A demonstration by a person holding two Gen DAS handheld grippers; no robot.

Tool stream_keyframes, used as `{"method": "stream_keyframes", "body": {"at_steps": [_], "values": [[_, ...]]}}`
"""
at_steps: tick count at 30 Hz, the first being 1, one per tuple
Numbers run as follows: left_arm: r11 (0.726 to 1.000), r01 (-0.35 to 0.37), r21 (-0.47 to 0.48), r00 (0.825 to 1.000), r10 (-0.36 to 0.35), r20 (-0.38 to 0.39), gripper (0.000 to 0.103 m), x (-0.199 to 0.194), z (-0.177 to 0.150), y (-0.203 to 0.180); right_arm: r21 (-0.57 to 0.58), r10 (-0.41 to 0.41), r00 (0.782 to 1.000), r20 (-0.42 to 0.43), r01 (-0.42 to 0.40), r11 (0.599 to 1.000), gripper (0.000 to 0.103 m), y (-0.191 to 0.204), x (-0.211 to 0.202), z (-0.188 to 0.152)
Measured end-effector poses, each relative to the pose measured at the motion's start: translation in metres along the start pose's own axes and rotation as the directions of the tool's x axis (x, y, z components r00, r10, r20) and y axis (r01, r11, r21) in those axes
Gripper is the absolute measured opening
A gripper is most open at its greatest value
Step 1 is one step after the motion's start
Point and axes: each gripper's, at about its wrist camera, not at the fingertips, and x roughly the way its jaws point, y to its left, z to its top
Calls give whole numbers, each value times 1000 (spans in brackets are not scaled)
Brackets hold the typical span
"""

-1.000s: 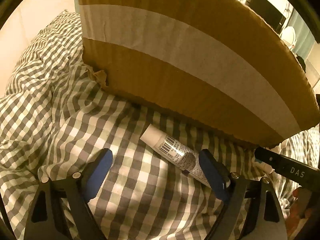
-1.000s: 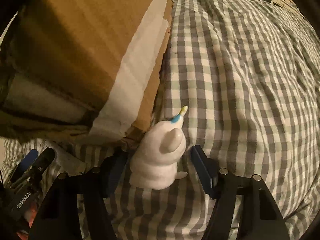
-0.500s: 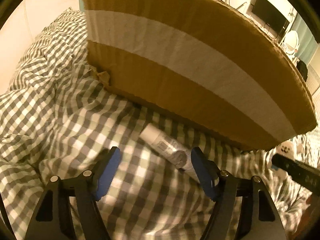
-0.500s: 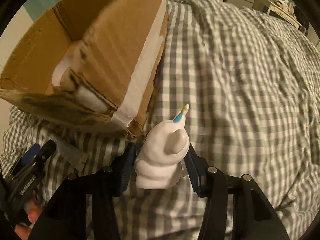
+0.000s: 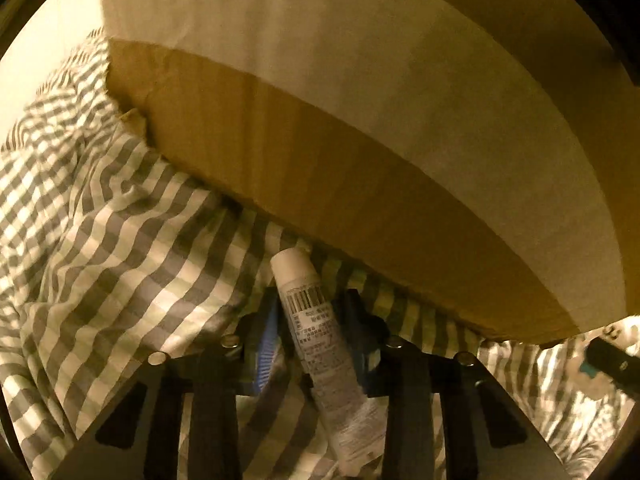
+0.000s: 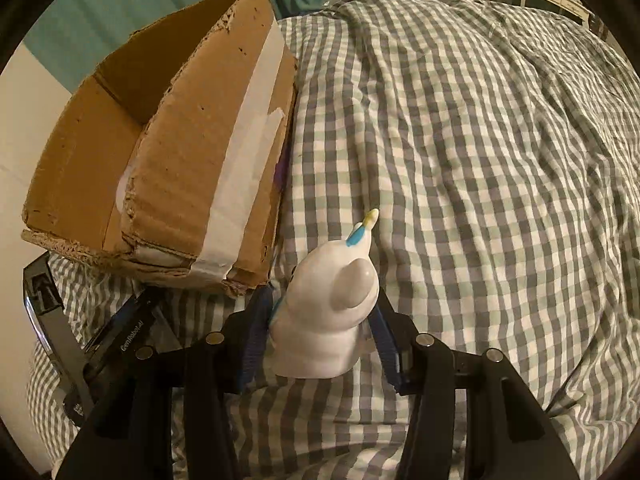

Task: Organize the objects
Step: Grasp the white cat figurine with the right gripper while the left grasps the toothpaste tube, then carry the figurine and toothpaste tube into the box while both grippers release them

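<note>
My left gripper (image 5: pixel 312 332) is shut on a white tube (image 5: pixel 316 336) with a barcode label, its cap pointing toward the cardboard box (image 5: pixel 360 128) close ahead. My right gripper (image 6: pixel 320 320) is shut on a white unicorn figurine (image 6: pixel 332 304) with a blue and yellow horn, held above the checked bedding. The open cardboard box (image 6: pixel 192 160), with white tape down its side, stands to the upper left in the right wrist view. The left gripper also shows in the right wrist view (image 6: pixel 120 336), low beside the box.
Grey and white checked bedding (image 6: pixel 480 160) covers the bed and spreads wide to the right of the box. The bedding (image 5: pixel 100 240) is rumpled left of the tube. Furniture stands at the far edge of the room.
Both grippers closed: the left on the tube, the right on the unicorn. The right gripper lifted, so the box opening now shows. The left moved closer to the box wall.
</note>
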Motion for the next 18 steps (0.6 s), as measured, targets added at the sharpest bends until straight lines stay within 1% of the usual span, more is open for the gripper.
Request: {"method": "stream_keyframes", "body": {"at_steps": [1,2,3,5,7,9,10,13,14,16,17,18], "values": [[1000,16,-8,1000,-16,-12,27,-3,0,3,-5,3,1000,-1,-3,1000,49,-4,3,5],[1000,27,-14,999,-27,-23,26,-5,0,5,-13,7,1000,-1,-7,1000,49,-1,2,3],[999,47,-20,997,-48,-54,24,-8,0,9,-19,8,1000,1,-8,1000,49,3,2,0],[997,71,-34,993,-74,-90,23,-14,1,14,-40,5,1000,17,-4,999,49,9,-4,-5],[996,90,-26,985,-93,-147,22,-22,3,16,-52,0,1000,30,2,999,49,-1,2,19],[997,71,4,979,-70,-190,22,-28,3,15,-58,2,999,38,0,998,49,-2,-5,18],[997,64,37,976,-55,-211,22,-34,2,11,-55,6,999,42,-4,998,49,-2,-7,15],[992,76,97,974,-53,-219,22,-49,-2,5,-50,19,999,45,-16,999,49,-4,-16,10],[990,84,113,975,-58,-216,22,-55,-4,10,-53,17,999,49,-15,999,49,-2,-18,8],[984,88,156,977,-55,-208,22,-68,-11,7,-59,10,998,63,-6,998,49,-2,-37,3],[982,87,167,978,-52,-204,22,-74,-14,4,-139,35,994,102,-21,990,49,5,-38,-2],[980,88,178,979,-52,-197,22,-80,-16,5,-149,37,993,108,-20,989,49,6,-37,-2]]}}
